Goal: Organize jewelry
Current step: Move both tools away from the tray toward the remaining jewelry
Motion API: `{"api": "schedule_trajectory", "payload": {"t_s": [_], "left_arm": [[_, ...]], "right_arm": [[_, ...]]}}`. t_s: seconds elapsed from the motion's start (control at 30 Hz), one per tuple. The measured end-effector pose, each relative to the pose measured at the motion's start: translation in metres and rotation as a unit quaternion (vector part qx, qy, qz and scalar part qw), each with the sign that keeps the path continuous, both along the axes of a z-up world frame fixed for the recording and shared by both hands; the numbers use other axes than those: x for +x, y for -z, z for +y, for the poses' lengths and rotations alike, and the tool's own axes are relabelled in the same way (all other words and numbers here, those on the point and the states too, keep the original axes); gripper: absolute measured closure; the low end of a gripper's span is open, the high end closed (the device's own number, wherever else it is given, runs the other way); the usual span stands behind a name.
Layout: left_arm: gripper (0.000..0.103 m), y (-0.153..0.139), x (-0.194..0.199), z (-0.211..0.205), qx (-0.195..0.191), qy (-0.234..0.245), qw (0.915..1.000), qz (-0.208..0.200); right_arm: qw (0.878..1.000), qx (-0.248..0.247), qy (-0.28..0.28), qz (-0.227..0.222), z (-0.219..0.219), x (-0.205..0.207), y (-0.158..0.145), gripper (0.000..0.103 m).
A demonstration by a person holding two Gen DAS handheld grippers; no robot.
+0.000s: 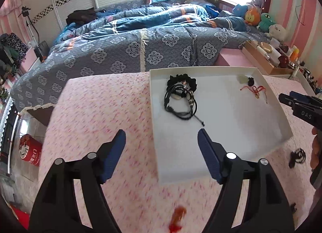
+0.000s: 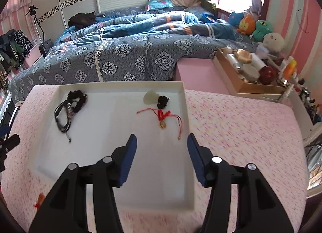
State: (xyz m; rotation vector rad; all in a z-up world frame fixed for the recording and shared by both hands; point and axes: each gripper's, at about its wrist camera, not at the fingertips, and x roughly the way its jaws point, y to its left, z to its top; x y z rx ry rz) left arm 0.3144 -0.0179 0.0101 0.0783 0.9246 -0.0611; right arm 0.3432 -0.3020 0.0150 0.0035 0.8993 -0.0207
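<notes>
A white tray (image 1: 231, 164) (image 2: 187, 100) lies on a pink speckled tablecloth. In it are a black scrunchie with black cord bracelets (image 1: 181, 96) (image 2: 68, 108), a pale stone pendant with a black knot (image 2: 156, 99) (image 1: 246, 80), and a red string charm (image 2: 163, 116) (image 1: 254, 90). A red-orange item (image 1: 178, 219) (image 2: 39, 200) lies on the cloth near the front edge. Another black piece (image 1: 297, 156) lies right of the tray. My left gripper (image 1: 161, 146) is open over the tray's left rim. My right gripper (image 2: 162, 148) is open above the tray's right side, empty; it shows at the left wrist view's right edge (image 1: 297, 104).
Behind the table is a bed with blue patterned covers (image 1: 140, 40). A cardboard box of bottles and jars (image 2: 247, 70) stands at the back right beside plush toys (image 2: 261, 28). A pink block (image 2: 201, 74) sits behind the tray. A red drum (image 1: 30, 150) is on the floor, left.
</notes>
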Motion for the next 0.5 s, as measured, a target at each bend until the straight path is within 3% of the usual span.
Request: {"api": "schedule_trajectory", "payload": {"t_s": [0.07, 0.37, 0.43, 0.5], "left_arm": [[0.021, -0.005, -0.015, 0.003, 0.002, 0.002, 1.0000, -0.002], [0.006, -0.017, -0.083, 0.009, -0.011, 0.013, 0.9994, -0.029], [0.004, -0.018, -0.097, 0.008, -0.009, 0.014, 0.9991, -0.038], [0.003, -0.018, -0.110, 0.010, -0.011, 0.016, 0.9990, -0.041]], "right_arm": [[1.000, -0.004, 0.003, -0.010, -0.003, -0.020, -0.009, 0.038], [0.999, 0.023, 0.004, -0.022, -0.022, -0.092, -0.023, 0.037], [0.999, 0.028, 0.005, -0.026, -0.028, -0.110, -0.023, 0.026], [0.999, 0.025, 0.009, -0.035, -0.031, -0.125, -0.024, 0.025]]}}
